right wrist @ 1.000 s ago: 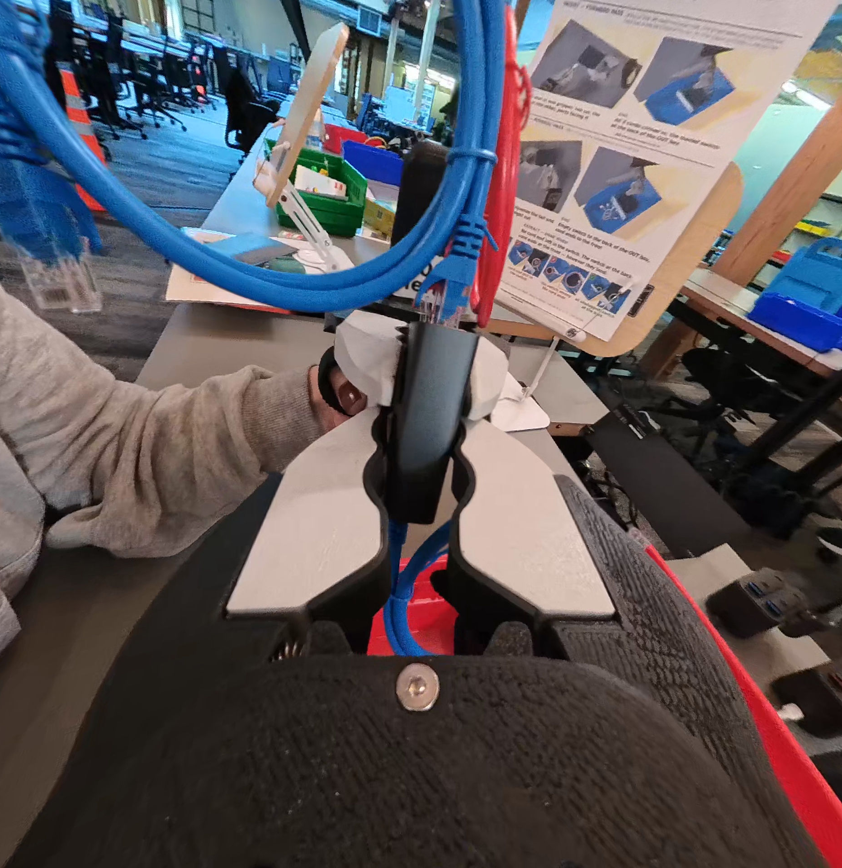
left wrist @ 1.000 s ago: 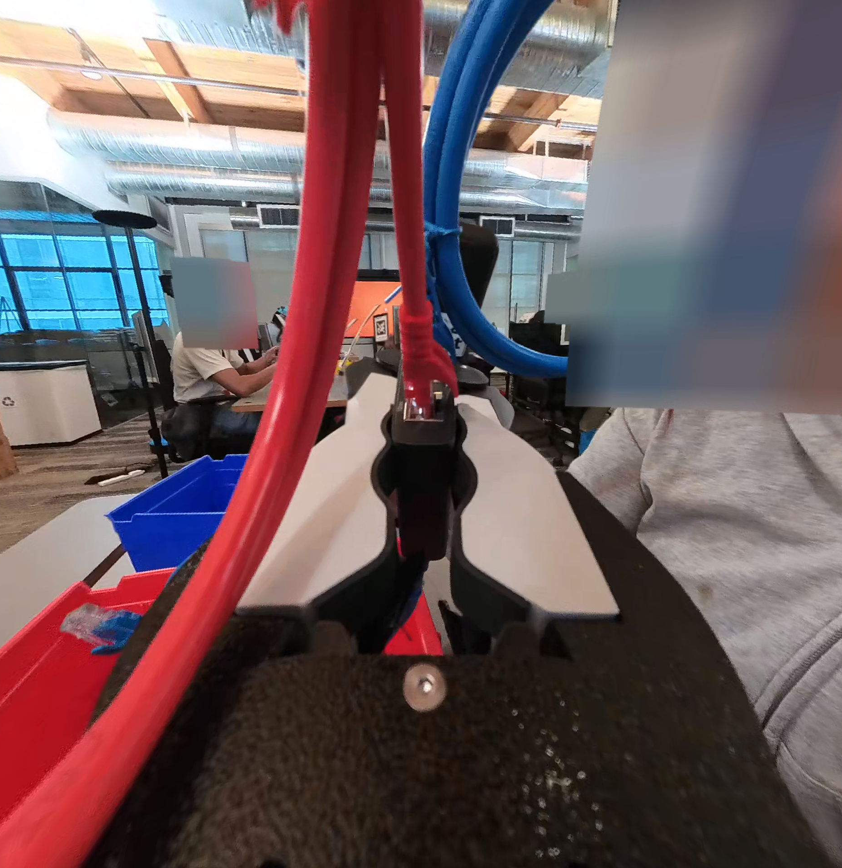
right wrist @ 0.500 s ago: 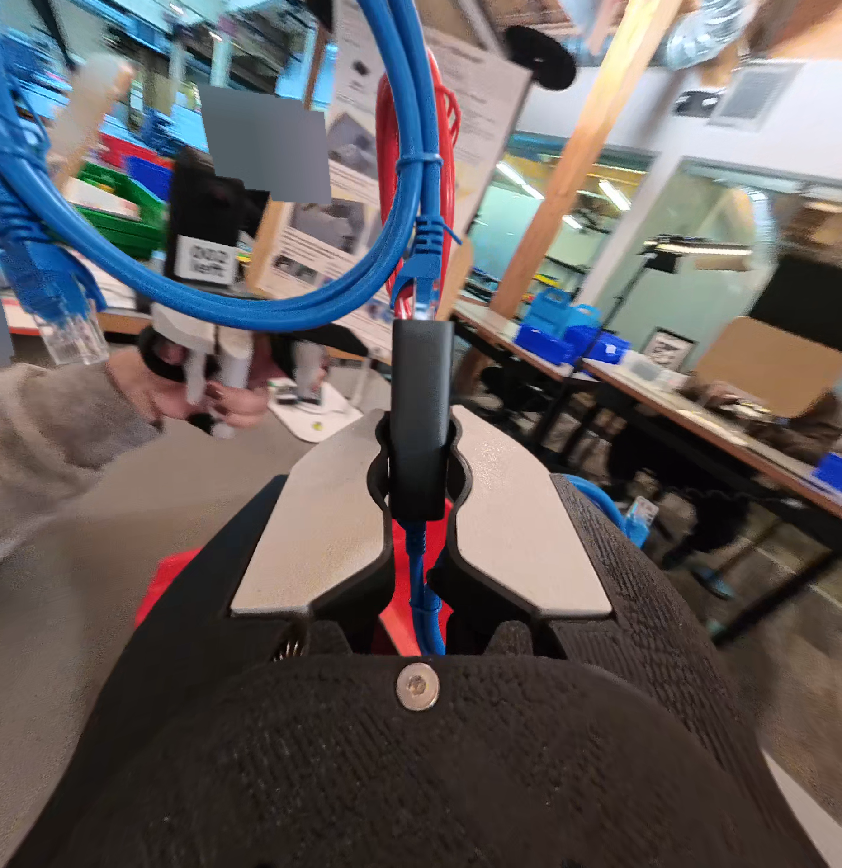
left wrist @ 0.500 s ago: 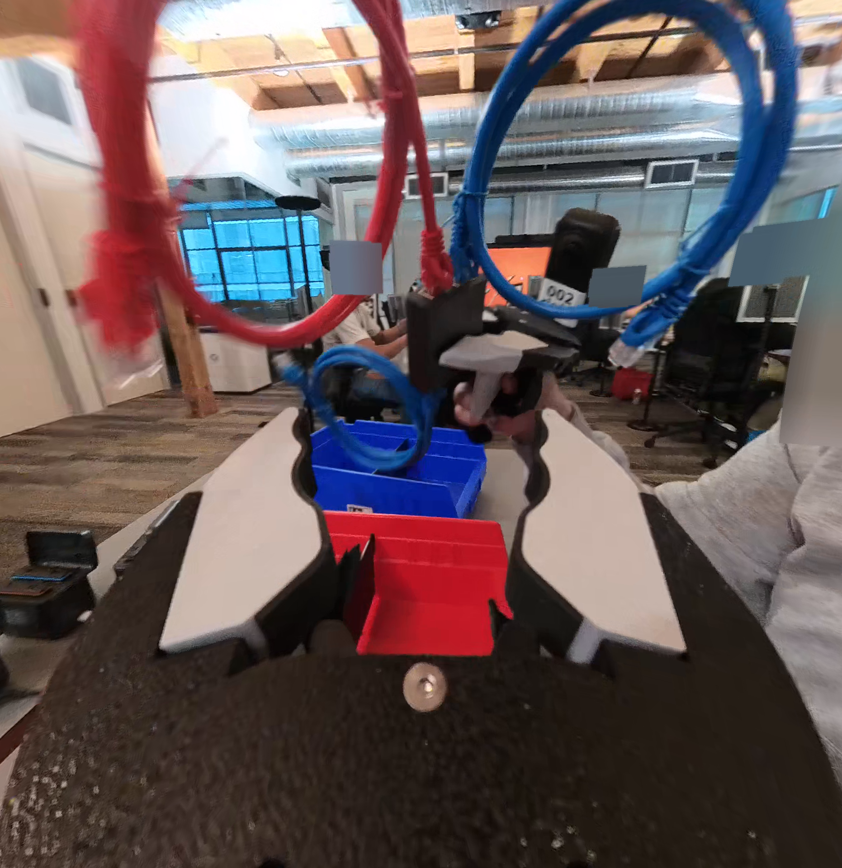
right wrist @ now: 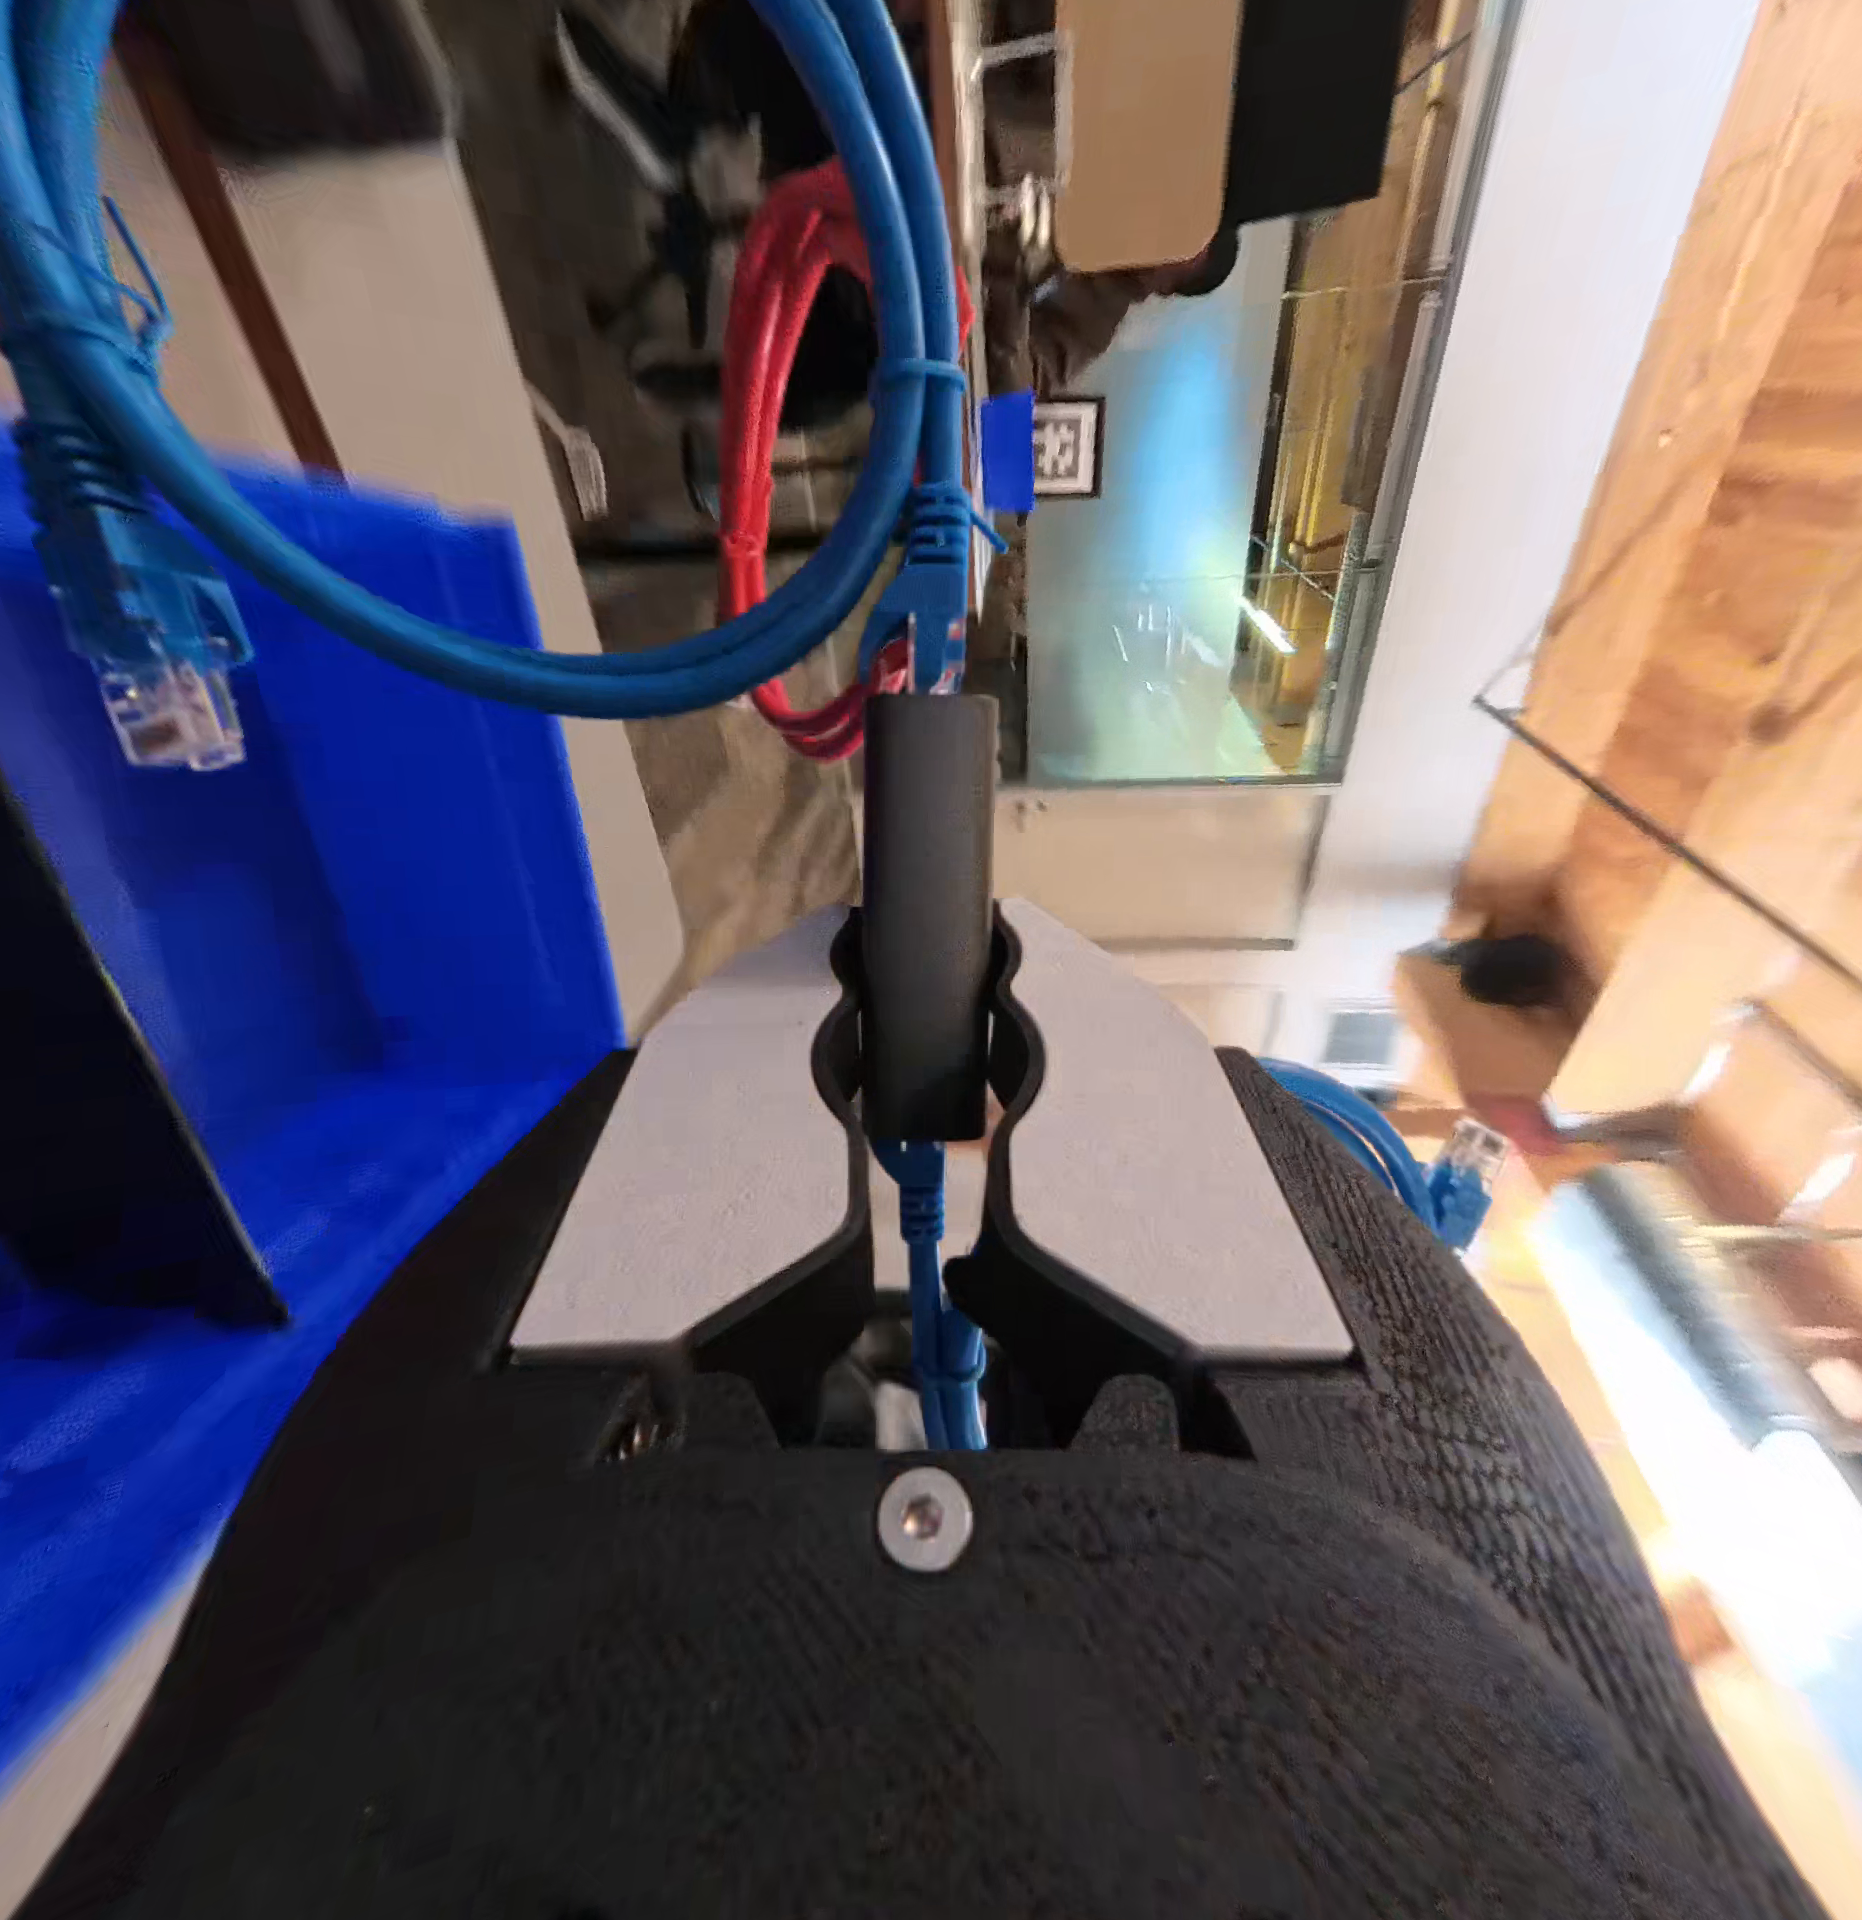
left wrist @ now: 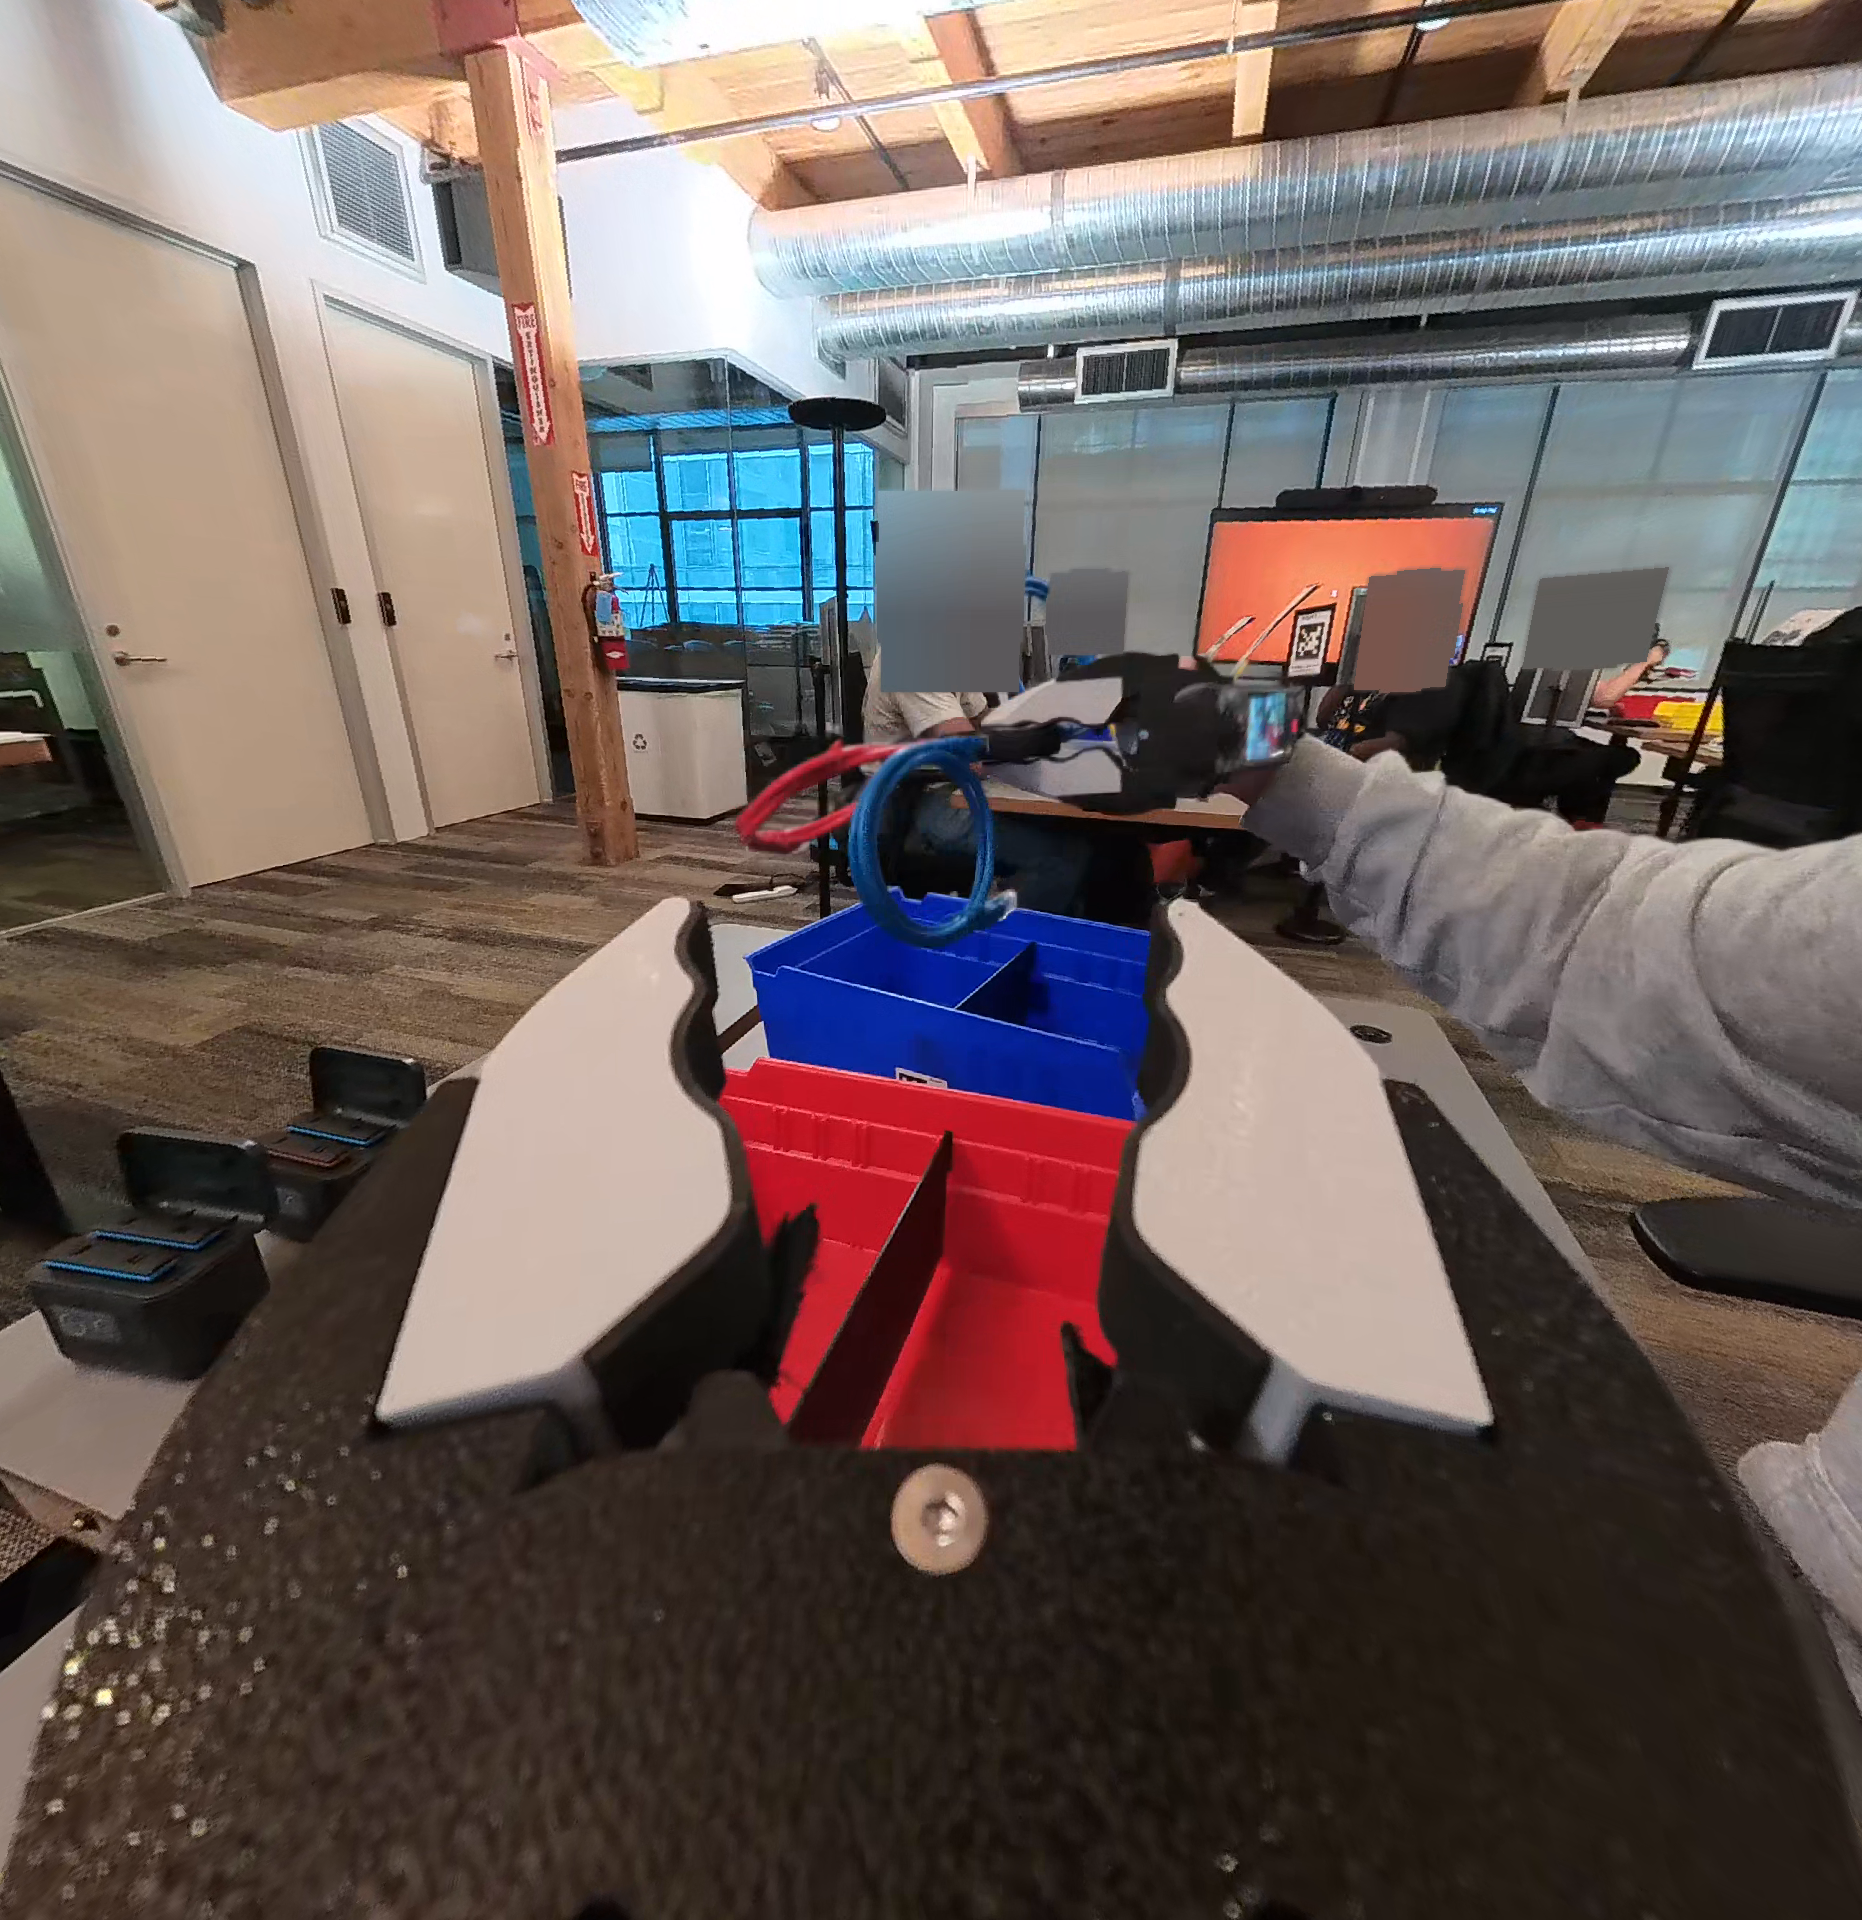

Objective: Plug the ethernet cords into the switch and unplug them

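Observation:
In the left wrist view my left gripper (left wrist: 927, 925) is open and empty above a red bin (left wrist: 968, 1320) with a black divider (left wrist: 875, 1309). A blue bin (left wrist: 906, 1008) stands just beyond it. Farther off, a hand in a grey sleeve (left wrist: 1529, 935) holds my right gripper (left wrist: 1072, 740) over the blue bin, with a blue cable coil (left wrist: 922, 852) and a red cable coil (left wrist: 802, 800) hanging from it. In the right wrist view my right gripper (right wrist: 927, 920) is rolled sideways and shut on a black coupler (right wrist: 927, 831). Blue cable (right wrist: 553, 665) enters both coupler ends; the red coil (right wrist: 771, 436) hangs behind.
Black cases with open lids (left wrist: 148, 1278) sit on the grey table (left wrist: 1426, 1049) left of the red bin. A black chair pad (left wrist: 1779, 1257) is at the right. People sit at desks at the back. The blue bin (right wrist: 366, 831) fills the right wrist view's left side.
My left gripper let go of the coupler, opened and drew back over the red bin. My right gripper carried the coupler and both coils away over the blue bin and rolled sideways.

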